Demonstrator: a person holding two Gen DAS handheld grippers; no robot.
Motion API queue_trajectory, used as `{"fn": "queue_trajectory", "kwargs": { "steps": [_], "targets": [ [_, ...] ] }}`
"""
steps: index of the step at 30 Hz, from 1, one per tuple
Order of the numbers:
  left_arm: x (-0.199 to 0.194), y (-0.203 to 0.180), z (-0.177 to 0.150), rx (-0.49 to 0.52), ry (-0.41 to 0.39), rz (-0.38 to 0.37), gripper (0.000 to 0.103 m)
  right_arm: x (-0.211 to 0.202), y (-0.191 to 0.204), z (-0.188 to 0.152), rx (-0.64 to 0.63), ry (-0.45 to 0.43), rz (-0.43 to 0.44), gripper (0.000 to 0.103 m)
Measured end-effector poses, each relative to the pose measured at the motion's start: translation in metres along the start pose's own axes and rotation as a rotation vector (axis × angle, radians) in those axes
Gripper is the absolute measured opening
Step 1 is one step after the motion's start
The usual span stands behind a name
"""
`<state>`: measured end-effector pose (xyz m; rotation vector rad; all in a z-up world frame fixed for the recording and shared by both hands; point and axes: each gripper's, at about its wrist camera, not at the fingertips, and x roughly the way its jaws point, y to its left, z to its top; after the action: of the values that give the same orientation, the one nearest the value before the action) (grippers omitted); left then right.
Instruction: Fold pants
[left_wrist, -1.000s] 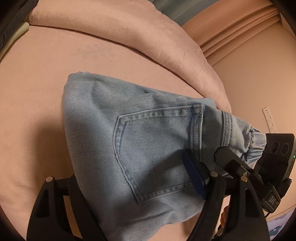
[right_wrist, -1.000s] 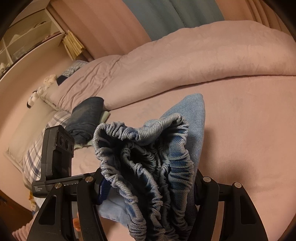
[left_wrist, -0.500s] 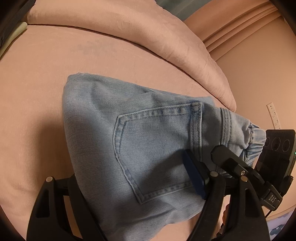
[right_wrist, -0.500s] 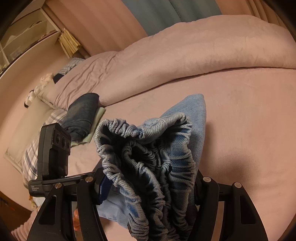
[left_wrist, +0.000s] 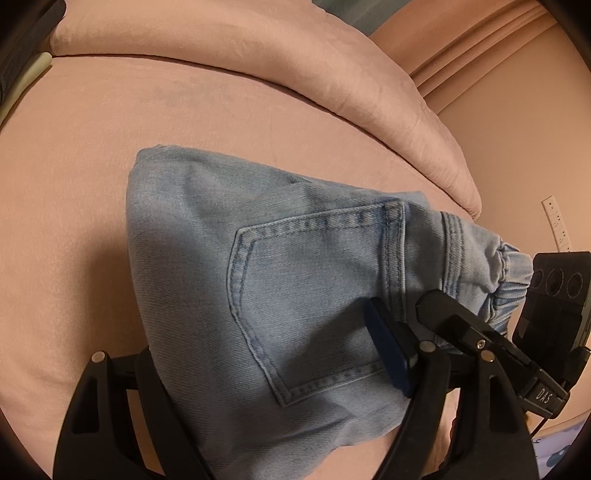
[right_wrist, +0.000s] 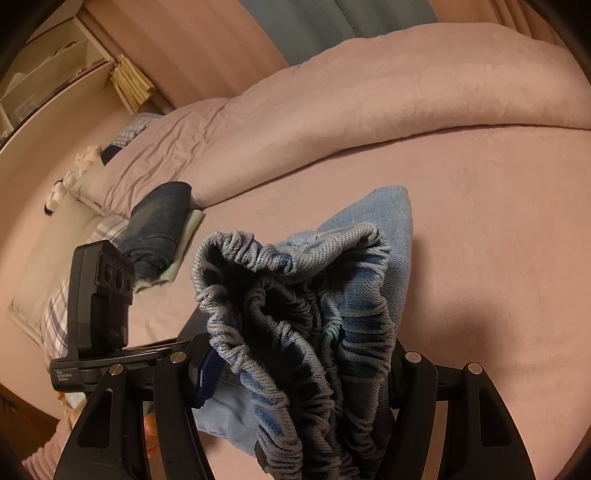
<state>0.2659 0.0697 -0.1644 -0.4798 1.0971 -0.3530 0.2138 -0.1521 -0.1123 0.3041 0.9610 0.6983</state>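
The left gripper is clamped across the folded bundle of light-blue pants at the back-pocket side, and the right gripper is clamped on the bunched elastic waistband, both holding the bundle just over the pink bed. The folding looks nearly done, with only setting down and smoothing left. The left view shows the pocket and neat outer face; the right view alone shows the waistband's layers and a dark folded garment by the duvet.
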Motion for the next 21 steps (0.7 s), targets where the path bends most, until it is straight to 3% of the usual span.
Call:
{"fn": "queue_trajectory", "kwargs": {
  "steps": [21],
  "targets": [
    [0.012, -0.003, 0.005, 0.041, 0.04, 0.089, 0.08, 0.022, 0.004, -0.004, 0.035, 0.049, -0.061, 0.069]
  ]
}}
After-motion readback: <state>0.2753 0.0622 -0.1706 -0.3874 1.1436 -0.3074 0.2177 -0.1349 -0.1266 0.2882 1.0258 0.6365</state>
